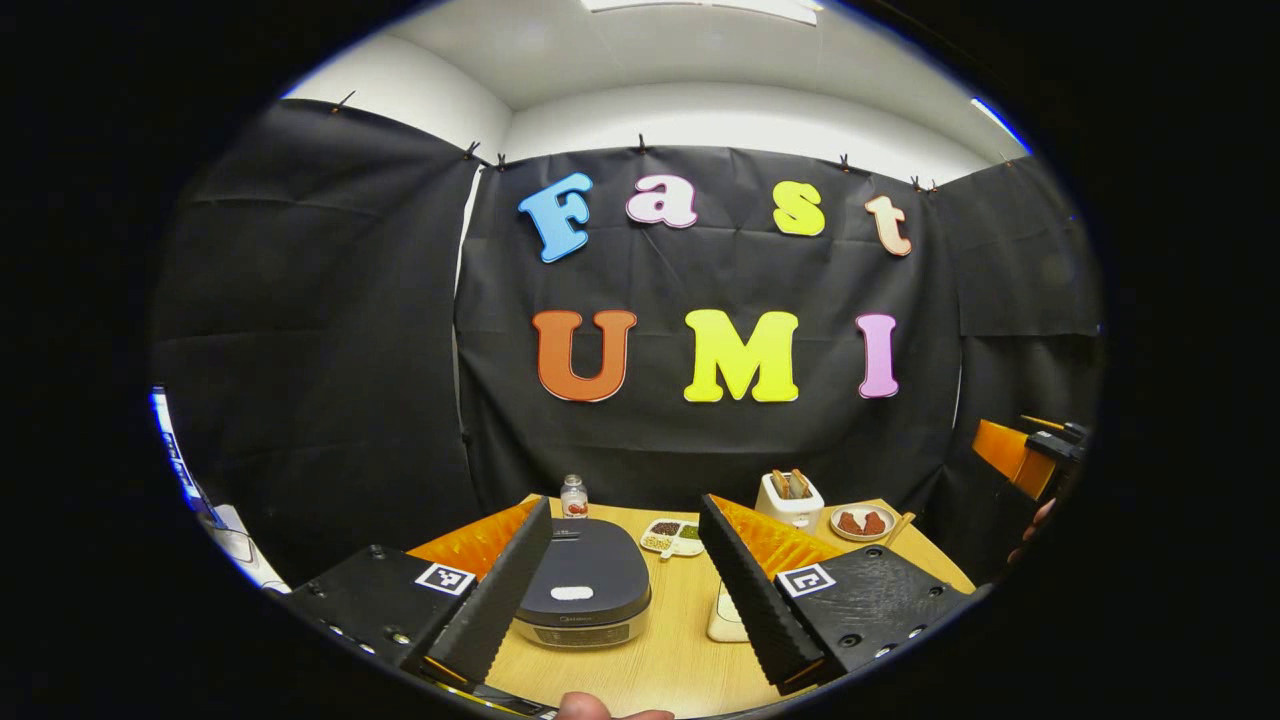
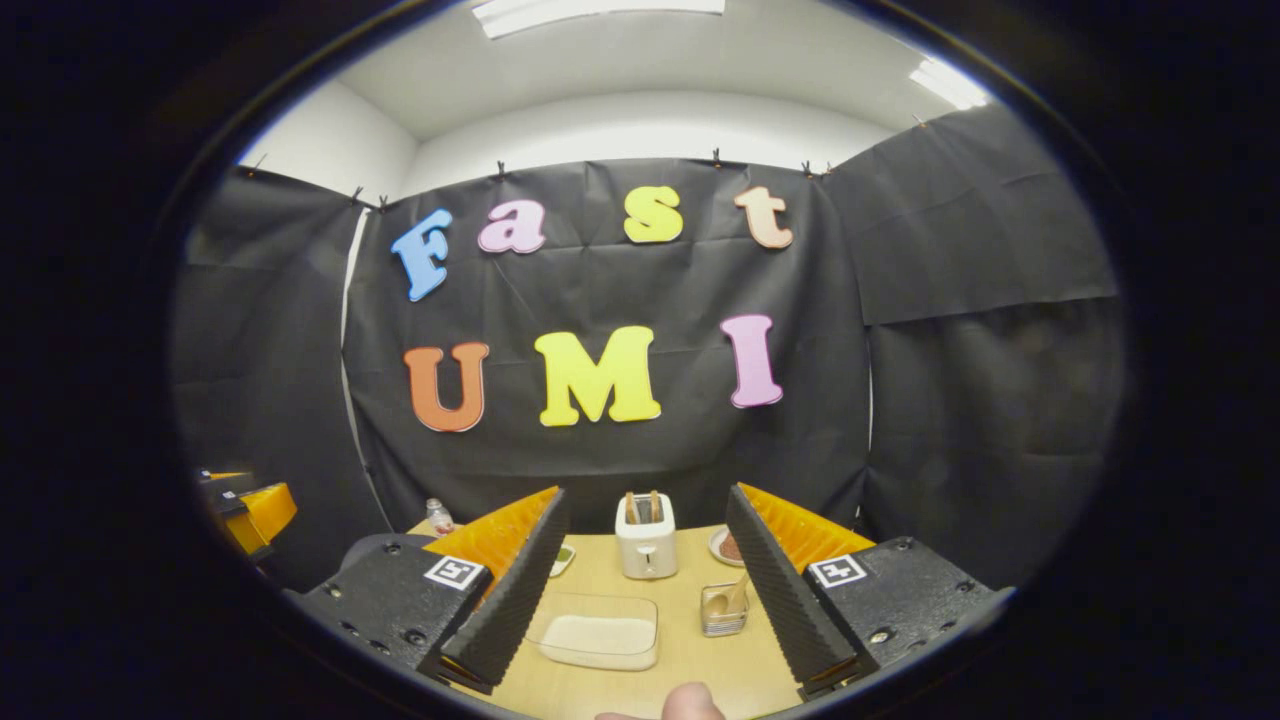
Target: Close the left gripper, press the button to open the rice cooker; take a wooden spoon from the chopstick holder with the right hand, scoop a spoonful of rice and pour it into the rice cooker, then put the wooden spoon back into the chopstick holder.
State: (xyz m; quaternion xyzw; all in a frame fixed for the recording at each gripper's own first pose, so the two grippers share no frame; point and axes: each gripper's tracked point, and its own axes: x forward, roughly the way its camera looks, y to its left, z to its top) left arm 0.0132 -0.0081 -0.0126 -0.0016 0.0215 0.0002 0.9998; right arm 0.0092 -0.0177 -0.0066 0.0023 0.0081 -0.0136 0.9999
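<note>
The rice cooker (image 1: 585, 585) sits on the wooden table (image 1: 680, 650) with its dark lid down and a white oval button (image 1: 572, 592) near the lid's front. My left gripper (image 1: 625, 505) is open above the table, and the cooker lies between its fingers in the view, farther off. My right gripper (image 2: 648, 495) is open too, with nothing in it. A small clear chopstick holder (image 2: 723, 608) with a wooden spoon (image 2: 737, 592) in it stands just inside its right finger. Left of the holder is a clear box of rice (image 2: 600, 630).
A white toaster (image 2: 646, 540) stands at the back of the table, with a plate (image 1: 862, 522) of brown pieces to its right. A small bottle (image 1: 573, 497) and a divided dish (image 1: 672, 537) sit behind the cooker. Black cloth walls enclose the table. A fingertip (image 2: 690, 703) shows at the bottom edge.
</note>
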